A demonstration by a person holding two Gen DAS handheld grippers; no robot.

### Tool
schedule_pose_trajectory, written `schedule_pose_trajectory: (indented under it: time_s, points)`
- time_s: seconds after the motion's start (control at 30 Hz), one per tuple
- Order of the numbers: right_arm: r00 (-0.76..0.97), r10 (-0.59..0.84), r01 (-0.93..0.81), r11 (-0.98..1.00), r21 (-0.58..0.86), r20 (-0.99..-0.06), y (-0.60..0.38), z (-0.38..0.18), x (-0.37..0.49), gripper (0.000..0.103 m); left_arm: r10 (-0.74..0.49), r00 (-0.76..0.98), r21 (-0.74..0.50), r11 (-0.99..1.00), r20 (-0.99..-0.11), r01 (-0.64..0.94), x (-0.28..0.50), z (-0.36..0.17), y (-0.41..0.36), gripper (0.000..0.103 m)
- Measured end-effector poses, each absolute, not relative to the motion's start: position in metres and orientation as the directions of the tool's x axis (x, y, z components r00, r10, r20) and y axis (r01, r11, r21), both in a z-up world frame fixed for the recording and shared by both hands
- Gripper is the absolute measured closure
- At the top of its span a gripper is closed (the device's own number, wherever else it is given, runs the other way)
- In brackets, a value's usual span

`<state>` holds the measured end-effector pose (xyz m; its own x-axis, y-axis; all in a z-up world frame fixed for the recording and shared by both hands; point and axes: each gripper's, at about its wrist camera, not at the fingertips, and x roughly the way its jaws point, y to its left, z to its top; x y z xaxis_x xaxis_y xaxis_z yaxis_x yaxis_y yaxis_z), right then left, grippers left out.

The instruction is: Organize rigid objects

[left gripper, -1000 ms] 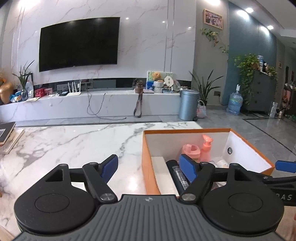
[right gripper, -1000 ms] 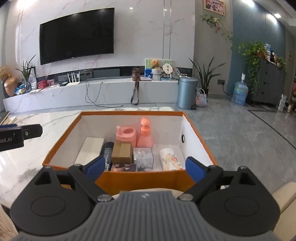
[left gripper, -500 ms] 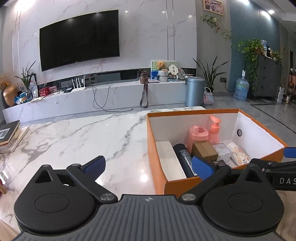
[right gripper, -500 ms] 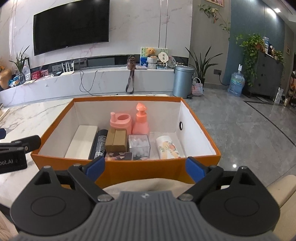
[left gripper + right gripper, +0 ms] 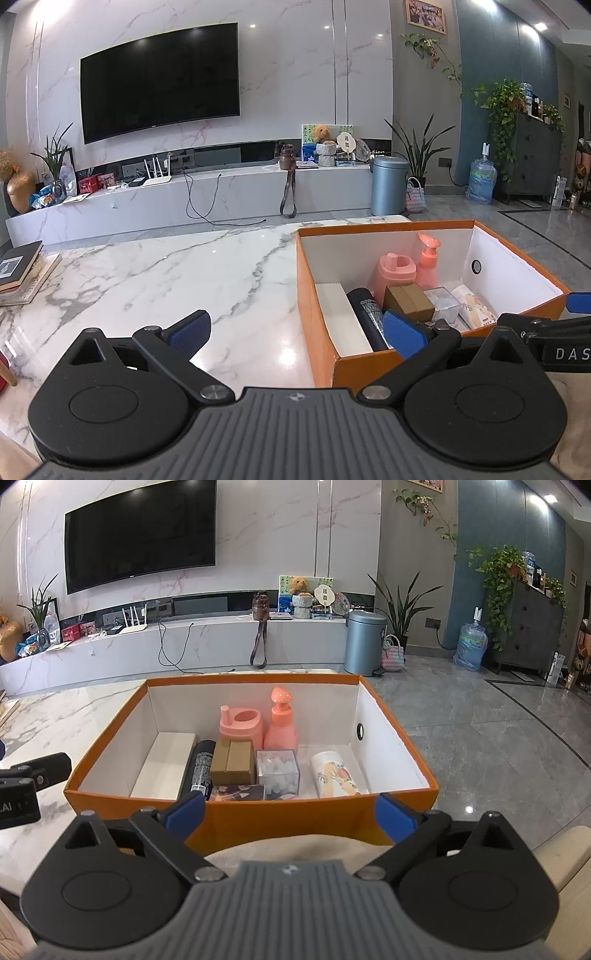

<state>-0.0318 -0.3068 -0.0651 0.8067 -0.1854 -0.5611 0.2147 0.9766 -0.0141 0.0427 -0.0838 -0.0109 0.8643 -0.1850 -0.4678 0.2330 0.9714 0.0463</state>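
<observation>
Two hand-held grabbers, black and grey with blue tips

The left gripper (image 5: 297,330) has a grey ribbed top with a tiny round mark in its middle; on each side sits a big black round part with a smooth circle on it; thin black bars run out to two fingers with blue pads (image 5: 188,332); shiny silver screws hold the bars. The right gripper (image 5: 290,816) looks the same, grey ribbed top, black round parts, blue pads (image 5: 393,818), silver screws; seen from the side in the left view, its black body has white letters "DAS" on it.
</observation>
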Motion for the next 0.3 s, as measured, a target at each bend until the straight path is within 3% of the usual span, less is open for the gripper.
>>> schedule_pose_trajectory:
  time_s: [0.3]
  points:
    - [0.806,-0.187,0.216,0.976,-0.015,-0.561,-0.3069,-0.0645,-0.0321,0.005,-0.186,0.869,0.038,0.973,-0.458,0.228,0.0409,-0.0073,-0.081,0.0]
